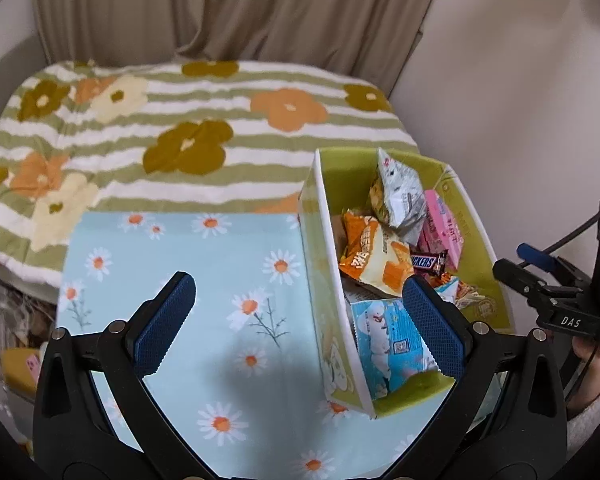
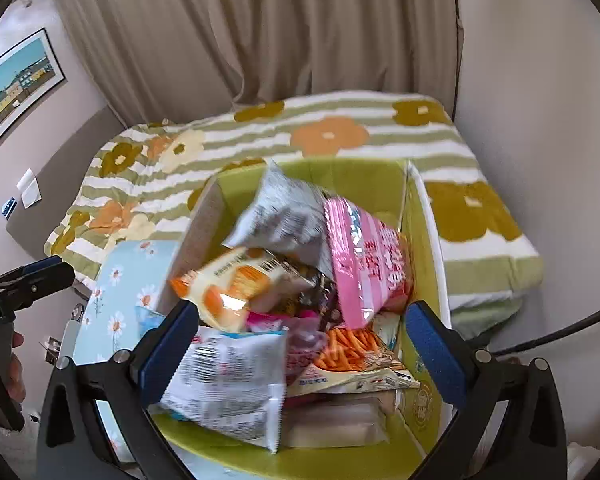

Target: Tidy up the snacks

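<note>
Both the left gripper (image 1: 300,312) and right gripper (image 2: 300,344) gape, holding nothing; the white packet (image 2: 228,384) at lower centre looks light, crinkly (probably slippery), best pinched at its sealed edge.

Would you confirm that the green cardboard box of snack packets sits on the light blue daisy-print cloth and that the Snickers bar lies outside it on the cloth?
Not quite: the Snickers bar lies inside the green cardboard box, among the packets; the left wrist view shows it. The box does sit on the light blue daisy-print cloth.
</note>
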`<state>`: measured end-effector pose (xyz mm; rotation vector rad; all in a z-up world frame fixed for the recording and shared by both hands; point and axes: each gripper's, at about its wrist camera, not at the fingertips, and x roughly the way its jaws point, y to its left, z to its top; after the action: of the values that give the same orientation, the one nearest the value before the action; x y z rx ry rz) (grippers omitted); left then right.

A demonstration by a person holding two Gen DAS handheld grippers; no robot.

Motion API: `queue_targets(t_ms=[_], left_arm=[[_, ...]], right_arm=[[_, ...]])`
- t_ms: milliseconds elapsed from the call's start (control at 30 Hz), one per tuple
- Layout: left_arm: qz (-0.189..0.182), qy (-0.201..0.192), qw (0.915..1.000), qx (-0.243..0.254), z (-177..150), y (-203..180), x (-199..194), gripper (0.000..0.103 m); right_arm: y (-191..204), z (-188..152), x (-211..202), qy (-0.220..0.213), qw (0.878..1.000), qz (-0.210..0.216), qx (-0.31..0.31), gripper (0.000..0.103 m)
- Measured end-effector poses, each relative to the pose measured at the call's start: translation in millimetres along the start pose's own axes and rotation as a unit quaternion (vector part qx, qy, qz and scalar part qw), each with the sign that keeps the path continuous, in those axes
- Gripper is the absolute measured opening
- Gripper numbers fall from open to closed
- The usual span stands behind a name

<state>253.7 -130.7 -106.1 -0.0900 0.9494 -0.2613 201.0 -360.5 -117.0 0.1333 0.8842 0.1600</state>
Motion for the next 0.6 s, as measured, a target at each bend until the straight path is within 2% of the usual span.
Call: queue_targets(t_ms=[200,300,467,600], left_arm=[[0.013,-0.066,0.9976,0.013,-6,8,-61,0.103],[0.021,-0.108,0.9935,0.029,-17,11,-102,0.103],[0.035,-0.154,0.9869,0.035,-49,25,-162,0.103],[0.04,-0.182,0.9814,0.045,-80,34,-194,0.103]], right_arm=[[39,4,-57,-0.058,0.998,-0.018,-0.012,0.103],[64,-3,-93,-0.097,0.995,-0.028,-0.013,0.103],[109,-32,-142,-0.149,0.988,-0.045,-0.014,0.103],[135,-57,-159,-0.163,0.983,-0.074,-0.025,0.103]])
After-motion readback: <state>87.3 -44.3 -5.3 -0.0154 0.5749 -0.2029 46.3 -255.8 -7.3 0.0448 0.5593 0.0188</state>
